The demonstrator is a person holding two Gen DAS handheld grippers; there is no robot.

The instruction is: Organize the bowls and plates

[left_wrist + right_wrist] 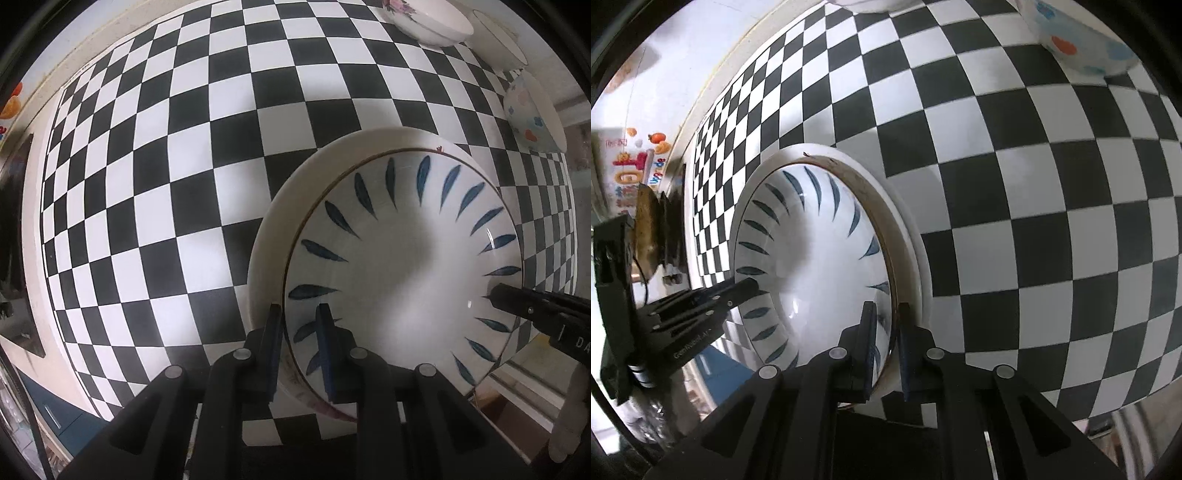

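A stack of plates sits on the checkered tablecloth: a white plate with blue leaf marks (402,266) on top of a plain white plate (291,206). My left gripper (298,325) is shut on the near rim of the leaf plate, one finger inside and one outside. My right gripper (886,325) is shut on the opposite rim of the same leaf plate (820,266); the white plate's rim (908,229) shows beyond it. Each gripper shows in the other's view, the right (496,295) and the left (750,284).
A white bowl with pink flowers (428,22), a plain white bowl (498,40) and a bowl with coloured flower spots (532,118) stand at the far right; the spotted bowl also shows in the right wrist view (1078,40). The checkered tablecloth (184,166) spreads to the left. A dark object (22,258) lies beyond its left edge.
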